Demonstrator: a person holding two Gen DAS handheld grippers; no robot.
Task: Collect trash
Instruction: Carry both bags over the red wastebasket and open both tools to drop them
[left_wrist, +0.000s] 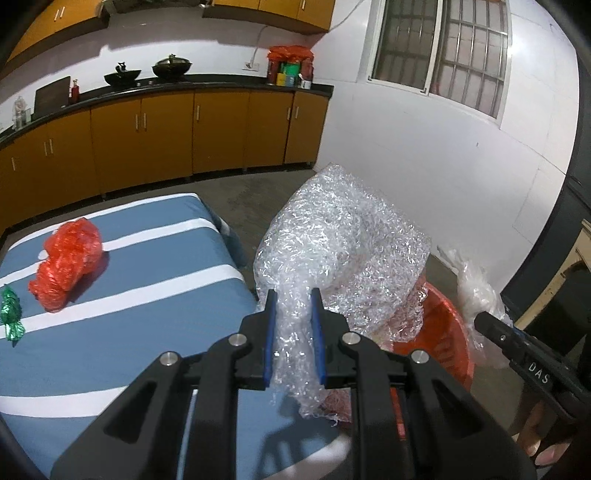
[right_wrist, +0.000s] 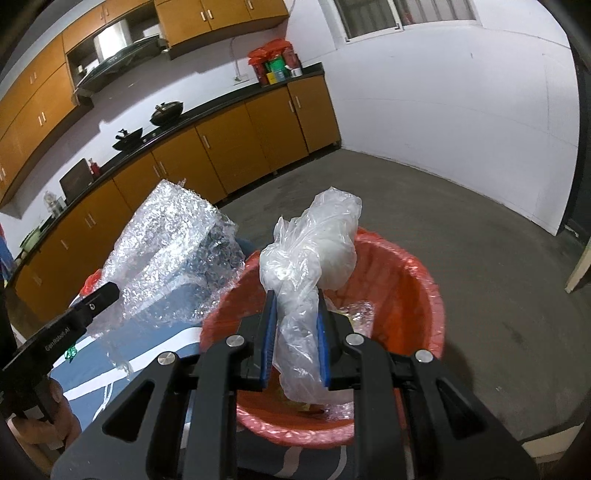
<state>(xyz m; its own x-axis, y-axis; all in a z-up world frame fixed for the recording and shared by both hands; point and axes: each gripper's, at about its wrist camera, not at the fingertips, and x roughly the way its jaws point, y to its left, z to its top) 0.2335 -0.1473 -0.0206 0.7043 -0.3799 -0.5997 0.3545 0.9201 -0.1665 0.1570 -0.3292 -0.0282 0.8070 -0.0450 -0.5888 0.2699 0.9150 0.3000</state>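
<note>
Left wrist view. Left tongs (left_wrist: 293, 295), lower centre of frame: blue-padded fingers (left_wrist: 269, 332) clamped on a twisted tail of the bubble wrap (left_wrist: 340, 243), whose bulk stands up in the centre of the frame. Orange bin (left_wrist: 445, 332), lower right of centre, partly hidden behind the wrap and lined with orange film. Blue surface with white stripes (left_wrist: 147, 302), left half of frame; whether it is a bed or a covered table cannot be told. On it, at left: crumpled red plastic bag (left_wrist: 68, 258); just beside that, at the left edge, a green foil wrapper (left_wrist: 10, 314). Right tongs (left_wrist: 487, 321) enter from the right edge, gripping a clear plastic bag (left_wrist: 472, 284) to the right of the bin. Background, upper left: kitchen worktop (left_wrist: 184, 86) over orange-brown cabinets, carrying two dark woks (left_wrist: 147, 72).

Right wrist view. Right tongs (right_wrist: 294, 297), lower centre: blue pads closed on the neck of the clear plastic bag (right_wrist: 314, 251), which stands above the open orange bin (right_wrist: 406, 280). Inside the bin, bits of clear wrap and yellowish scrap show at the bottom. Left tongs (right_wrist: 107, 291) come in from the left edge, holding the bubble wrap (right_wrist: 170, 251) left of the bin and above the blue striped surface (right_wrist: 147, 347). Grey concrete floor (right_wrist: 480, 221) fills the right half.
</note>
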